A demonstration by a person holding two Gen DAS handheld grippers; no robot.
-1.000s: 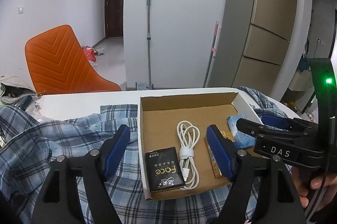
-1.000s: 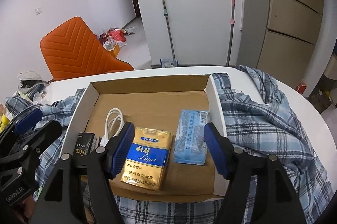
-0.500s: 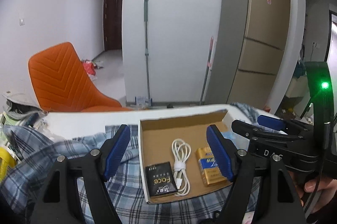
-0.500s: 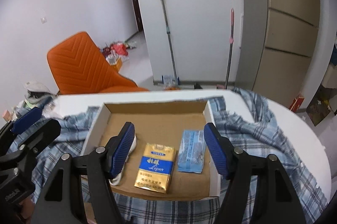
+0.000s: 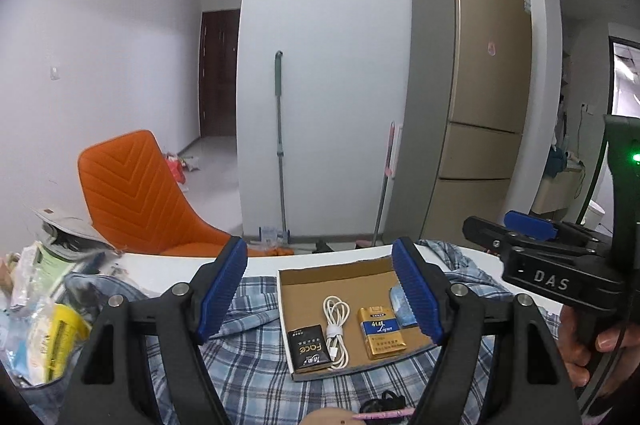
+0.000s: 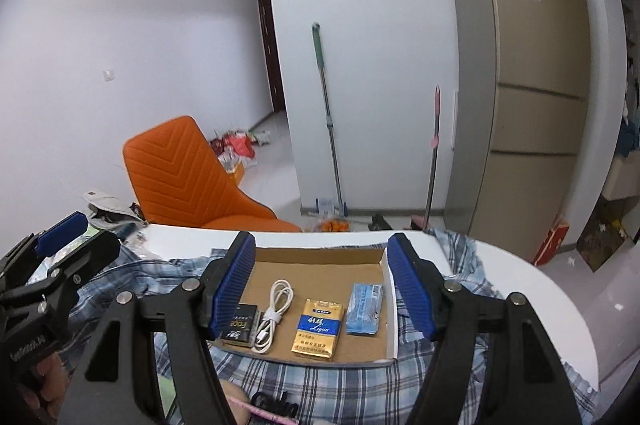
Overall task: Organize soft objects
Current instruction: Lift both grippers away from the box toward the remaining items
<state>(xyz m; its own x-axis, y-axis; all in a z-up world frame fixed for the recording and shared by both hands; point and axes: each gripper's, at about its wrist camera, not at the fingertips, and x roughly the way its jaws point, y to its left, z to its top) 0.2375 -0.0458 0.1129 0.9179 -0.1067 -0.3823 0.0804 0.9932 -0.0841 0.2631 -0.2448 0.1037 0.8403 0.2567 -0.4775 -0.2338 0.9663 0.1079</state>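
Two grippers hang above the table, both with jaws spread and nothing between the blue pads. The left gripper (image 5: 320,289) frames the box (image 5: 340,271) from the left; the right gripper (image 6: 320,283) frames it more squarely.

The box is open cardboard, lying on a plaid shirt (image 5: 248,357) that is spread over the white table (image 6: 532,285). Inside, from left to right, lie a black pack (image 5: 310,347), a coiled white cable (image 5: 336,329), a gold pack (image 5: 382,331) and a blue tissue pack (image 6: 364,309), none stacked on another.

The left view hides most of the tissue pack behind its own right finger; the right view shows it whole, beside the box's right wall. In turn the right view covers part of the black pack with its left finger, while the left view shows it clear.

Only the left view shows the clutter (image 5: 44,313) of bags and papers at the table's left edge, and the hand (image 5: 592,345) on the right gripper's handle. Only the right view shows the table's rounded right rim, with the shirt draped toward it.

Both views take in the orange chair (image 6: 188,177), a mop (image 6: 328,113) against the wall and the fridge (image 6: 532,73).
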